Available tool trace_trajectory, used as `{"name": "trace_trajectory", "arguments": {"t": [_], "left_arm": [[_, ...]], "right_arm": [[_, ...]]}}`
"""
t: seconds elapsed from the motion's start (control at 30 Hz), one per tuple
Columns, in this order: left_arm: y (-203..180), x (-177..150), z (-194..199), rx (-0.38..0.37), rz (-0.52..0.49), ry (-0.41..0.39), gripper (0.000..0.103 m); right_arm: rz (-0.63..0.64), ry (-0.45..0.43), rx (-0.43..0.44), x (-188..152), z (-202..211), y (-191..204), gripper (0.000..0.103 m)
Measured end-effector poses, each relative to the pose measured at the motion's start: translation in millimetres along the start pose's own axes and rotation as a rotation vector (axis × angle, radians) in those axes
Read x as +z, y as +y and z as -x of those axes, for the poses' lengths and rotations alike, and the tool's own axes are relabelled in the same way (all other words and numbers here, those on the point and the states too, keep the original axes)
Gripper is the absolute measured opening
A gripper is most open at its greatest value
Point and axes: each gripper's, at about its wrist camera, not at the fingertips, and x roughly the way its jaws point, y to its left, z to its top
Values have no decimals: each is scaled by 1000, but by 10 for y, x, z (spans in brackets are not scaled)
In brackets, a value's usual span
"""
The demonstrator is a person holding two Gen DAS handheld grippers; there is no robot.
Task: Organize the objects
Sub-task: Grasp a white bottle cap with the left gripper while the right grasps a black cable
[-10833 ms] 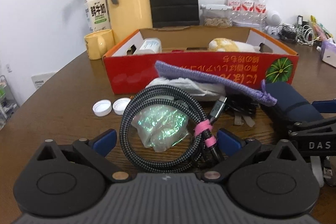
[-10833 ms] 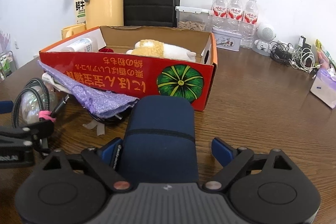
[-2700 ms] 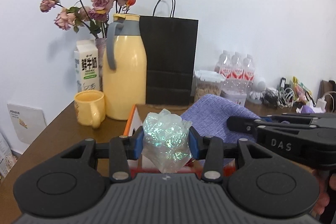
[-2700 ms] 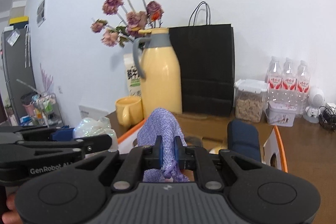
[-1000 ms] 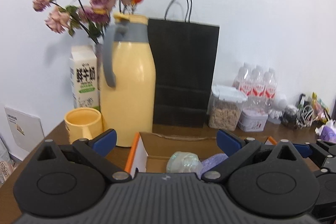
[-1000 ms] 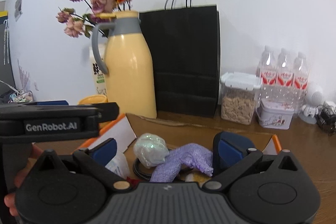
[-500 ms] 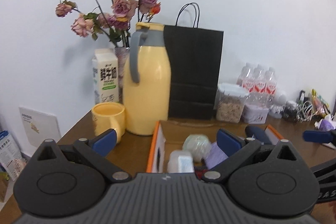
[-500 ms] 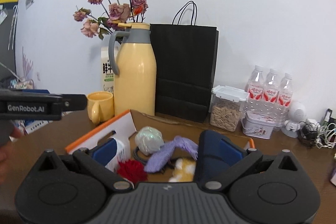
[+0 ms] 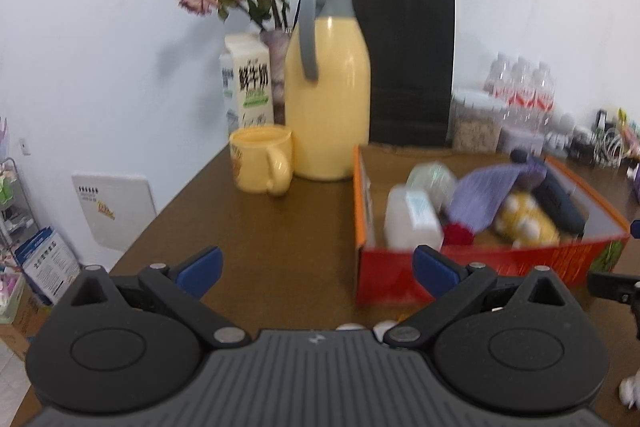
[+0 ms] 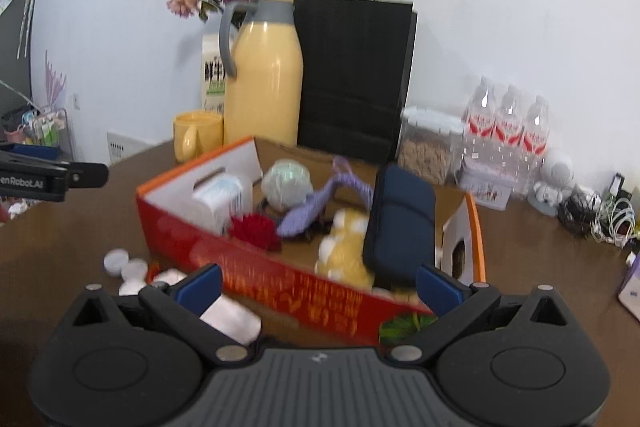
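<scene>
The red cardboard box (image 9: 472, 267) (image 10: 280, 275) stands on the brown table. In it lie an iridescent wrapped ball (image 10: 288, 185) (image 9: 432, 179), a purple cloth pouch (image 10: 316, 203) (image 9: 480, 193), a navy case (image 10: 400, 223) (image 9: 560, 199), a yellow plush (image 10: 344, 247), a red pompom (image 10: 254, 229) and a white bottle (image 9: 412, 219). My left gripper (image 9: 316, 269) is open and empty, left of and in front of the box. My right gripper (image 10: 318, 287) is open and empty, above the box's near wall.
Two white caps (image 10: 124, 267) and a white wad (image 10: 232, 317) lie on the table before the box. Behind stand a yellow mug (image 9: 262, 165), a yellow thermos (image 9: 328, 99), a milk carton (image 9: 248, 83), a black paper bag (image 10: 352, 75), a cereal jar (image 10: 426, 147) and water bottles (image 10: 506, 123).
Both grippers have pulled back from the box and tilted down; the left has swung to the box's left. The items stay in the box.
</scene>
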Motion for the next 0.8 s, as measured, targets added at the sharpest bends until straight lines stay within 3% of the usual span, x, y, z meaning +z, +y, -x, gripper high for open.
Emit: {"name": "trace_trajectory", "arguments": {"t": [0.23,0.43,0.53,0.6,0.67,0.8], "left_arm": [[126,-313,-144,24,-16,105,103],[123,-439,-263,38,-42,159,103],[114,-466,-330,48,-49,182,103],[109,-489,-376,49,-51,194,103],[114,-494,-420,38,-48,201,101],[104,-484,-479,5,-40,198,95]], "right_arm": [[-13,108,34,-254,-194,7,103],[-20,154,54,-323,-372,29,89],[-34,171,69,-330,-444,13,73],[-50,179,83,-336,-492,-4,72],[-64,181,101,-345,-522,-20,59],[-97,172,130,-359,-539,-66,52]]}}
